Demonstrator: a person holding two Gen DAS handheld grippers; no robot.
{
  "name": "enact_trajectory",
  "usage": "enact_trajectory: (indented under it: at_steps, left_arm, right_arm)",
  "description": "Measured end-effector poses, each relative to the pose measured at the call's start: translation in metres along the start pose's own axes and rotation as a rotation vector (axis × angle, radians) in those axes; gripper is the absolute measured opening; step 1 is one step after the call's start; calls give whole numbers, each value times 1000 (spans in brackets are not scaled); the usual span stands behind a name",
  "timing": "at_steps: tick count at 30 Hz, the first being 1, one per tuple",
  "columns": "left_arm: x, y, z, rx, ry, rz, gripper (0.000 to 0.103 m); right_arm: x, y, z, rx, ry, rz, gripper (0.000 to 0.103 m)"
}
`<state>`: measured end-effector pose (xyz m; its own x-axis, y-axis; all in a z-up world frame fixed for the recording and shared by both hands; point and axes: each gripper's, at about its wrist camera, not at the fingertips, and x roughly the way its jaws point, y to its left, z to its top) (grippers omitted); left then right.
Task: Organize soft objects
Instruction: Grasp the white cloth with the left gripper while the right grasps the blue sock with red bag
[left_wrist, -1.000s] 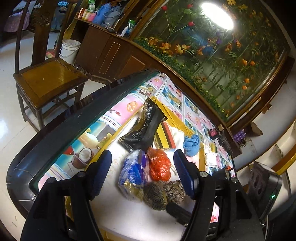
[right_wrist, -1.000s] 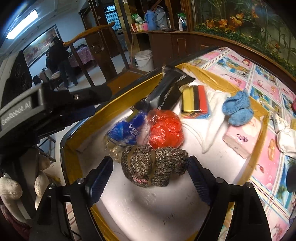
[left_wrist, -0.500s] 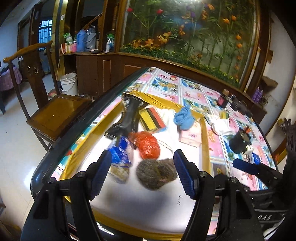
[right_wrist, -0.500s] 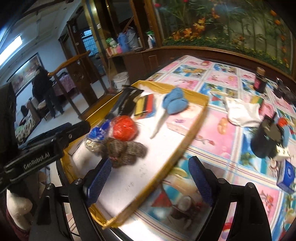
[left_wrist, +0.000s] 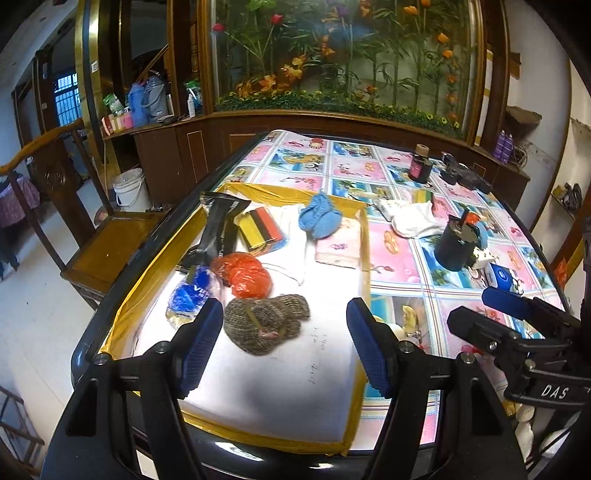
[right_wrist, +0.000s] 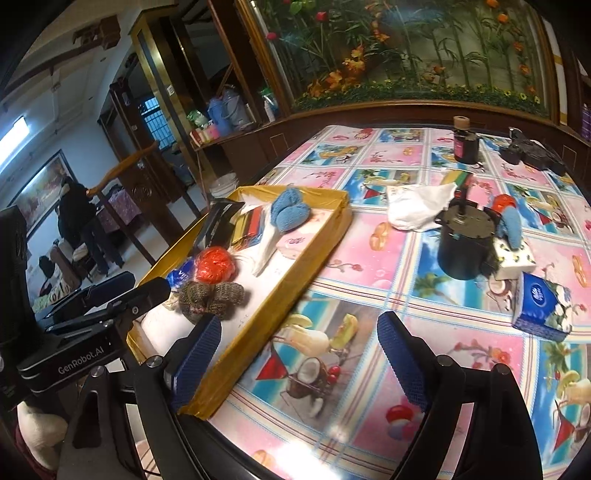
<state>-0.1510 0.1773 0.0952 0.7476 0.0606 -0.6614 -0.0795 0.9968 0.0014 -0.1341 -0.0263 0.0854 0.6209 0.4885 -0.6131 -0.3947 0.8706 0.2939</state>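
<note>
A yellow-edged white tray (left_wrist: 364, 236) holds soft items: a brown knitted piece (left_wrist: 266, 325), an orange bag (left_wrist: 245, 275), a blue bag (left_wrist: 190, 295), a blue knitted piece (left_wrist: 319, 218) and a pink tissue pack (left_wrist: 340, 245). My left gripper (left_wrist: 283, 317) hangs open above the tray's near end, holding nothing, with the brown piece lying beyond its fingers. My right gripper (right_wrist: 299, 326) is over the tablecloth just right of the tray (right_wrist: 314, 243); its jaws are opening and nothing is between them. A white cloth (right_wrist: 413, 206) and a blue tissue pack (right_wrist: 543, 306) lie on the tablecloth.
A black cylinder (right_wrist: 463, 240) with another blue knitted piece (right_wrist: 511, 221) beside it stands right of the tray. A dark bottle (right_wrist: 465, 142) and a black device (right_wrist: 532, 151) sit at the far edge. A wooden chair (left_wrist: 92, 236) stands left of the table.
Both grippers have drawn back from the tray and rolled level. The right one swung right, from over the brown knitted piece to the tablecloth, jaws wider. The tray's items stayed put.
</note>
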Motion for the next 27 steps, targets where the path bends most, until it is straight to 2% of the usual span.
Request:
enact_trajectory:
  at_steps: [6,10,16,21,27]
  left_arm:
    - [-3,-20,-3,48,13,-5,69]
    - [-2,-27,-5,56,35,-47,69]
    - [2,-41,-9,74,52,-98,69]
    - [15,-56,-13,81,100,-170,69]
    - [25,-68,-19,91,143,-226,69]
  right_arm:
    - [-23,-29,-8,55,-26,-11,88]
    - [-40,-53,-8,99,-51,-37,88]
    - [-70,-114,-18,200,-86,-143,89]
    - [-93,-167,-24,331,-87,-228,90]
    - [-94,-180,-5,357,-92,-235,90]
